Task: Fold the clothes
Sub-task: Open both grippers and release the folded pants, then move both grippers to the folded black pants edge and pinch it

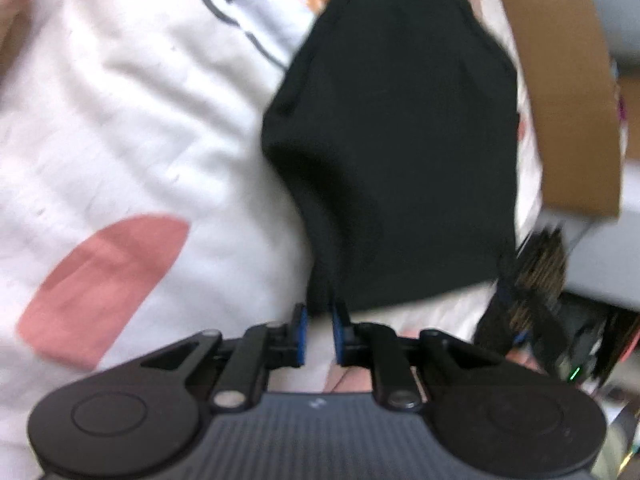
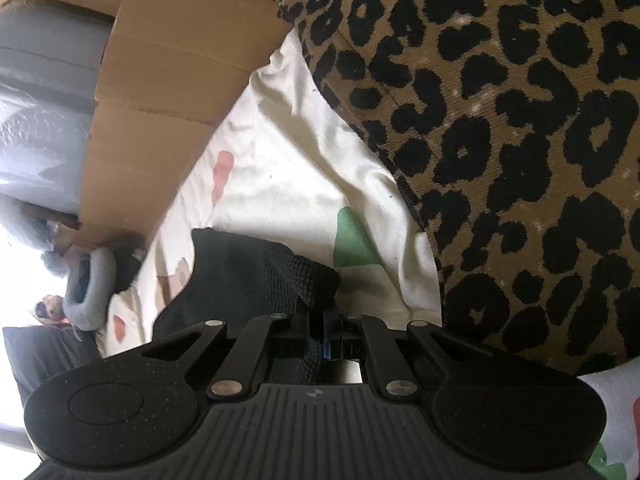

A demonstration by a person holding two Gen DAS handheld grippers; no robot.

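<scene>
Both your claws are pinching the black garment (image 1: 400, 152): left gripper (image 1: 319, 334) clamps its near corner, right gripper (image 2: 320, 336) another edge. It stretches lengthwise away over the white sheet (image 1: 140, 120).

Your left wrist camera looks steeply down, close over the white sheet (image 1: 120, 128), black cloth (image 1: 400, 152) at twelve o'clock. Your right one tilts down, leopard cushion (image 2: 520, 140) at two. Both share cloth, sheet and cardboard box (image 2: 168, 80).
</scene>
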